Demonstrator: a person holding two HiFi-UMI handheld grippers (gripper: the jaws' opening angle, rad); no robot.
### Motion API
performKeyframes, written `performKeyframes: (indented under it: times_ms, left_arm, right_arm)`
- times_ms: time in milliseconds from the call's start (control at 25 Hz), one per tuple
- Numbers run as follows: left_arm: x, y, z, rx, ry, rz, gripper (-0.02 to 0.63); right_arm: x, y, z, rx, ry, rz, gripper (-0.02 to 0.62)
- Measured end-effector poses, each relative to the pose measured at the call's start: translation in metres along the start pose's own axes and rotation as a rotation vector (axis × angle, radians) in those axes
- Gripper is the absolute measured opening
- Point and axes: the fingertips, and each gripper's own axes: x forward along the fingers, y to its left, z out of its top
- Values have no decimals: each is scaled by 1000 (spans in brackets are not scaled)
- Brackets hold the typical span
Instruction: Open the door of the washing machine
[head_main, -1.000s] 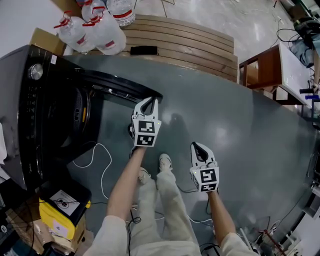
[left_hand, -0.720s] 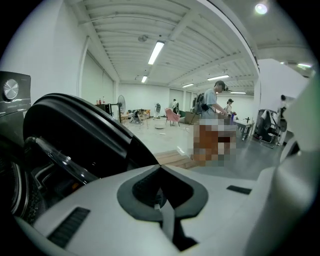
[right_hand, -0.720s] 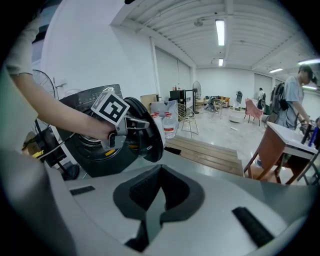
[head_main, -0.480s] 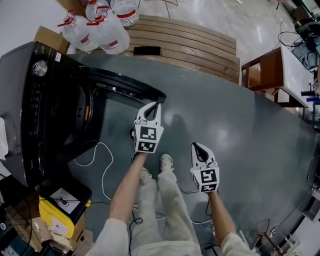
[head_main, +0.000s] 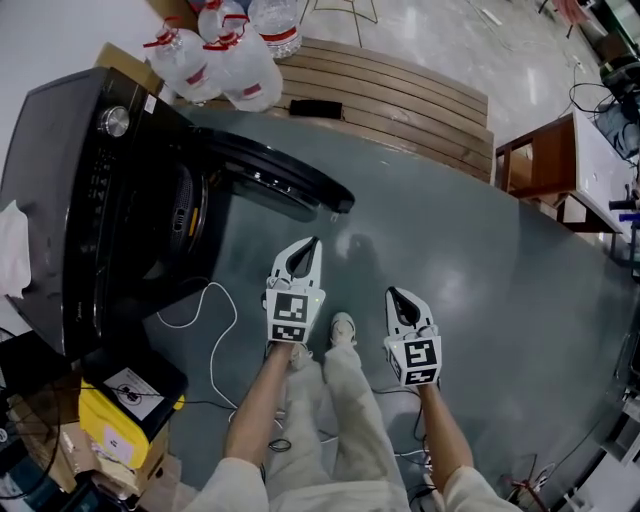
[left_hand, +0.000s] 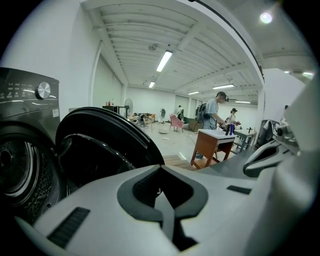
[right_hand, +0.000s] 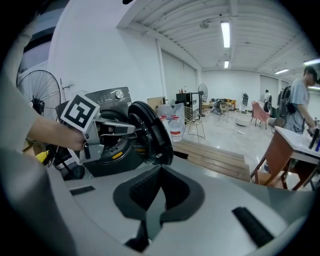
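The black washing machine (head_main: 90, 200) stands at the left, and its round door (head_main: 280, 180) is swung out wide over the grey floor. The dark drum opening (head_main: 185, 205) is exposed. My left gripper (head_main: 312, 243) is shut and empty, a short way in front of the door's free edge and apart from it. In the left gripper view the door (left_hand: 100, 145) fills the left side beyond the left gripper (left_hand: 161, 170). My right gripper (head_main: 393, 293) hangs further right, shut on nothing. The right gripper view shows the machine (right_hand: 107, 150), the open door (right_hand: 150, 132) and my right gripper (right_hand: 159, 170).
Large water bottles (head_main: 225, 55) and a low wooden platform (head_main: 400, 95) lie behind the machine. A white cable (head_main: 215, 330) loops on the floor beside a yellow box (head_main: 115, 425). A wooden desk (head_main: 550, 165) stands at the right. The person's shoes (head_main: 342, 328) are just below the grippers.
My left gripper has come off the door's free edge and drawn back towards the person, with its jaws closed. The door stays swung open. The right gripper has shifted slightly.
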Motion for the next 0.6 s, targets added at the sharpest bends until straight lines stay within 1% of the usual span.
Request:
performKeyframes:
  times_ms: [280, 480, 600]
  left_arm:
    - [-62, 16, -10, -27, -7, 40, 8]
    - [-106, 32, -15, -57, -1, 86, 8]
    - [-131, 37, -12, -69, -3, 102, 8]
  right_arm:
    - [-1, 28, 14, -20, -15, 31, -2]
    - [-6, 55, 38, -36, -41, 57, -2]
    - [-13, 68, 52, -48, -57, 65, -2]
